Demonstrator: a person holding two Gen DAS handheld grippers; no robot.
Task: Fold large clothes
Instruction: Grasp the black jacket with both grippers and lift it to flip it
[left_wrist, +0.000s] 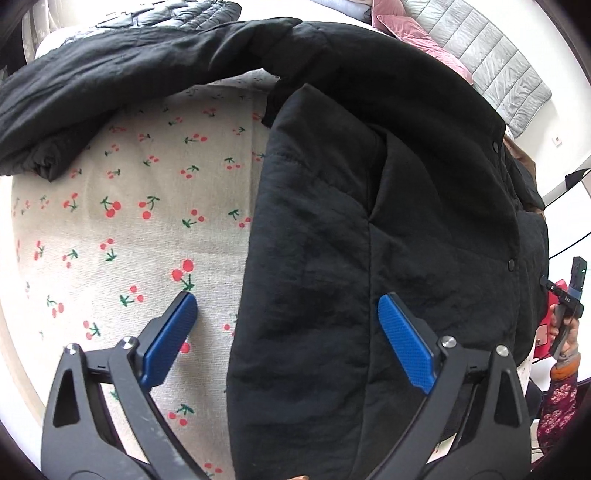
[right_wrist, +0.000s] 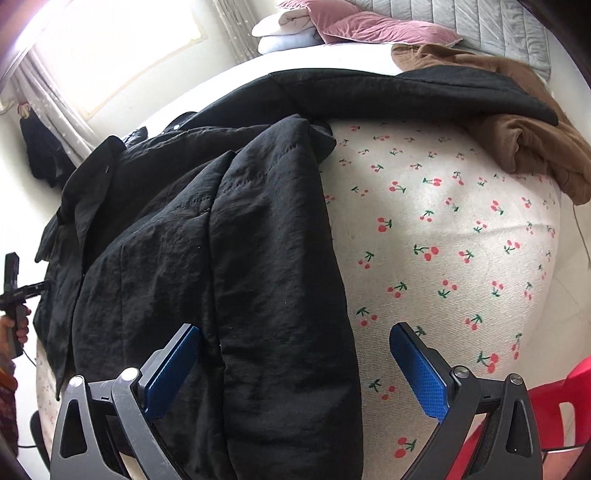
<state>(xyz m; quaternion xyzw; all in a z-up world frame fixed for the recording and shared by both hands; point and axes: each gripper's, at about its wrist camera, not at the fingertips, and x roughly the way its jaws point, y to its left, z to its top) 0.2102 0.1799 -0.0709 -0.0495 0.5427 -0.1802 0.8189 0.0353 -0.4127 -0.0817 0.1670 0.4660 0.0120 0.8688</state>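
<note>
A large black padded jacket (left_wrist: 388, 206) lies on a cherry-print sheet (left_wrist: 147, 221), one sleeve stretched across the far side. My left gripper (left_wrist: 286, 306) is open above the jacket's left edge, holding nothing. In the right wrist view the same jacket (right_wrist: 221, 258) lies on the left with its right side folded inward, its other sleeve (right_wrist: 406, 92) stretched across the far side. My right gripper (right_wrist: 295, 336) is open over the jacket's right edge, empty. The right gripper also shows at the far right of the left wrist view (left_wrist: 565, 295).
A brown garment (right_wrist: 524, 133) lies at the far right of the sheet (right_wrist: 461, 240). Pink and white pillows (right_wrist: 351, 26) and a grey quilted headboard (left_wrist: 498, 62) are at the back. A red chair (right_wrist: 546, 417) stands at the lower right. A window with curtains (right_wrist: 110, 48) is at the left.
</note>
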